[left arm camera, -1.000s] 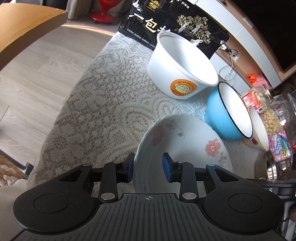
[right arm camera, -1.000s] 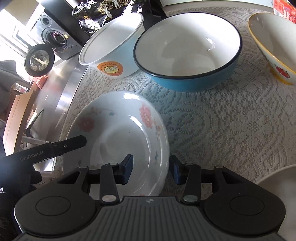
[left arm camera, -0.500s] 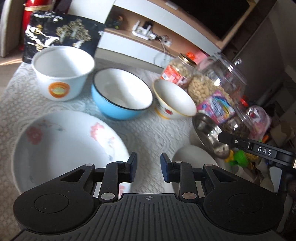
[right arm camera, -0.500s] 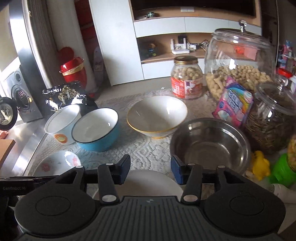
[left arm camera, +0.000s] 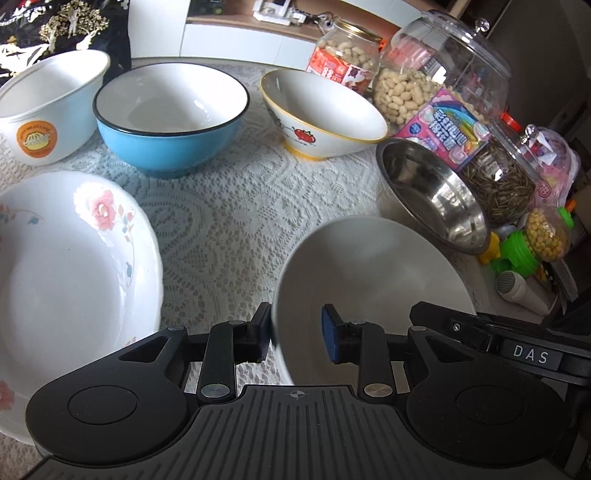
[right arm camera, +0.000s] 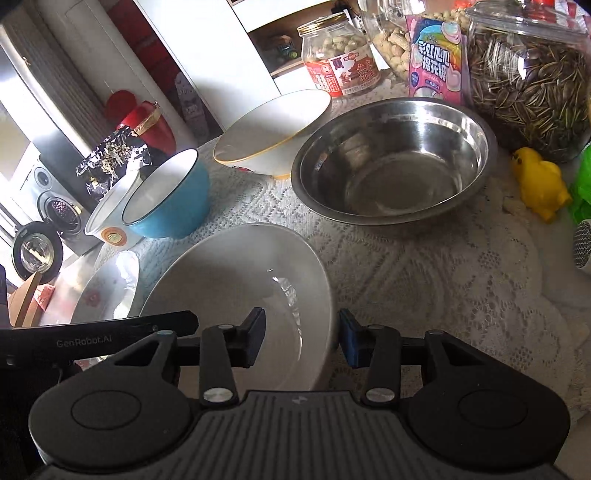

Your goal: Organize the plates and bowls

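Both grippers sit at the near rim of the plain white bowl (left arm camera: 373, 273) on the lace-covered table (left arm camera: 229, 206). Left gripper (left arm camera: 297, 334): jaws have just opened a bit, they straddle the bowl's left rim, one finger outside, one inside, gaps visible, not clamped. Right gripper (right arm camera: 301, 338): jaws have just been closing, straddling the bowl's right rim with one pad inside and one outside; outer pad looks just off the wall, so not pressing as far as I can tell. The white bowl rests on the table, front centre.

Flowered plate (left arm camera: 70, 266) lies left of the white bowl, apart from it. Back row left to right: white tub with orange sticker (left arm camera: 48, 110), blue bowl (left arm camera: 170, 118) just beside it, yellow-rimmed bowl with tomato print (left arm camera: 321, 114). Steel bowl (left arm camera: 432, 199) sits right of the white bowl, close behind it. Behind the steel bowl: peanut jar (left arm camera: 347, 62), big clear lidded jar (left arm camera: 443, 70), pink sweets packet (left arm camera: 447, 129), jar of sunflower seeds (right arm camera: 528, 85). Yellow duck toy (right arm camera: 539, 181) at right of the steel bowl. Black patterned bag (left arm camera: 55, 26) behind the tub
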The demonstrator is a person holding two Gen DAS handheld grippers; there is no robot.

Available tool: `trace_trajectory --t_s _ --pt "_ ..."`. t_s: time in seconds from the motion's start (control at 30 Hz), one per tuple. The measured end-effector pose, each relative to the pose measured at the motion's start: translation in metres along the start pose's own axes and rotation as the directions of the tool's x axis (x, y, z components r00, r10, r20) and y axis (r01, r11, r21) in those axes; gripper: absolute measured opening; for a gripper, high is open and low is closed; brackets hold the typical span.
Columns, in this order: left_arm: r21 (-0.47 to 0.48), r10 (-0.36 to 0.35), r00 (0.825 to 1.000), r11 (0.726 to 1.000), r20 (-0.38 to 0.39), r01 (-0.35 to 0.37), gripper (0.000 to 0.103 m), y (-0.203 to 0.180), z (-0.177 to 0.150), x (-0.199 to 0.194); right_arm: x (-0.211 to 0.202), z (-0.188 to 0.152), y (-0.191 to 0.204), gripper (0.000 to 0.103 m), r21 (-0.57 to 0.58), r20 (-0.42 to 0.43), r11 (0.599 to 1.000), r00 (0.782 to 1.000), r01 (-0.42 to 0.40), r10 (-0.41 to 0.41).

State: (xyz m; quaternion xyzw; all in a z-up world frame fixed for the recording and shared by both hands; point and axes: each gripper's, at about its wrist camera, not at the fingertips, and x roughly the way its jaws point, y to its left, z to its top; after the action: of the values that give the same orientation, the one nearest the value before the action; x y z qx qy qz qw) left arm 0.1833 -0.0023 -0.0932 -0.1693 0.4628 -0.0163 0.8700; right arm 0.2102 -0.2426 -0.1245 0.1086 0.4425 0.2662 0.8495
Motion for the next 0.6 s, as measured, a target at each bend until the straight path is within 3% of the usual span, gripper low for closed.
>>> trace_trajectory --t_s 0.27,0.47,0.6 --pt "0.023 0.048 0.996 0.999 -0.072 -0.047 0.034 -0.009 -0.005 0.019 0.017 -0.003 -0.003 0.038 0.036 -0.076 0.999 0.997 -0.009 0.012" --pt "0.034 0.062 0.997 0.998 -0.034 -0.061 0.038 -0.013 -0.014 0.017 0.019 -0.008 0.012 0.041 -0.019 -0.059 0.998 0.996 0.064 -0.065" --pt "0.022 0.096 0.994 0.995 -0.060 -0.095 0.040 -0.016 -0.013 0.013 0.018 -0.009 0.026 0.045 -0.044 -0.058 0.994 0.993 0.103 -0.105"
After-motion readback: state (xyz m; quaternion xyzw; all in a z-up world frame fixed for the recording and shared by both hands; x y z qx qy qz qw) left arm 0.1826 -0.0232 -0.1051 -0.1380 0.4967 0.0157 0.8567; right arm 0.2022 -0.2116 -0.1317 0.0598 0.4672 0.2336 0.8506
